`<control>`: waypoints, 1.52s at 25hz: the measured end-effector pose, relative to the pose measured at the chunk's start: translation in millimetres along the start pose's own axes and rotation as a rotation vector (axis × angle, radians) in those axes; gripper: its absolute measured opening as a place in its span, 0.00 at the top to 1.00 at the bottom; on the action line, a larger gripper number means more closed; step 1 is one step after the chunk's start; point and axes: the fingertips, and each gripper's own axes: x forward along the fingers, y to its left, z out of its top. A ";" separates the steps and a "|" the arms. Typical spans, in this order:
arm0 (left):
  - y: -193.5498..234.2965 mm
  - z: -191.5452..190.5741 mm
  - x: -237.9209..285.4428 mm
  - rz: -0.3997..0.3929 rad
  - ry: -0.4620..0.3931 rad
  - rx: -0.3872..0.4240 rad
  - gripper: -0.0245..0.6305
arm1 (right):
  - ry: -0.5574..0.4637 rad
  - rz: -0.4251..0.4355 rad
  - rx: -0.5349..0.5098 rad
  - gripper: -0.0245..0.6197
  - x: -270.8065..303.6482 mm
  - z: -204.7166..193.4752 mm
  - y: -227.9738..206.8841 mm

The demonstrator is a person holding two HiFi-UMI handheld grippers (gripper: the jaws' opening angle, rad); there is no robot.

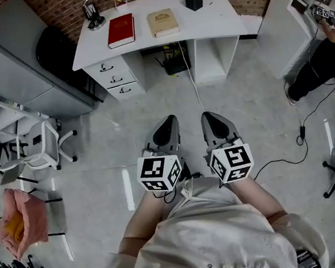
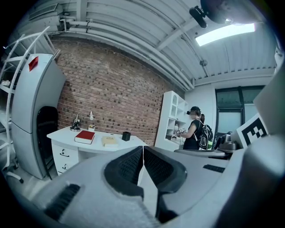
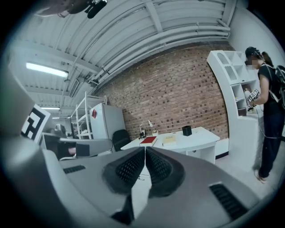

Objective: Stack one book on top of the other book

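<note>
A red book (image 1: 121, 30) and a tan book (image 1: 162, 22) lie side by side, apart, on the white desk (image 1: 214, 24) at the far wall. Both also show small in the left gripper view, the red book (image 2: 84, 136) left of the tan book (image 2: 109, 141), and in the right gripper view, red book (image 3: 148, 140) and tan book (image 3: 169, 140). My left gripper (image 1: 167, 124) and right gripper (image 1: 209, 119) are held side by side over the floor, well short of the desk. Both are shut with nothing between their jaws.
A black cube-shaped holder (image 1: 193, 0) and a desk lamp (image 1: 93, 15) stand on the desk. A drawer unit (image 1: 115, 77) sits under its left side. A white chair (image 1: 38, 143) and a grey cabinet (image 1: 19, 63) are at left. A person (image 1: 327, 56) stands by white shelves at right. Cables (image 1: 291, 154) cross the floor.
</note>
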 end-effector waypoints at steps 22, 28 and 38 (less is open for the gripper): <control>228.7 73.4 167.7 -0.086 0.010 -0.089 0.93 | 0.062 -0.127 -0.044 0.92 260.6 39.6 -2.1; 288.0 85.2 191.9 -0.101 0.015 -0.078 0.93 | 0.071 -0.136 -0.040 0.92 328.6 44.7 9.1; 318.2 84.8 247.9 -0.101 0.044 -0.026 0.93 | 0.135 -0.118 -0.058 0.92 395.9 42.4 -14.9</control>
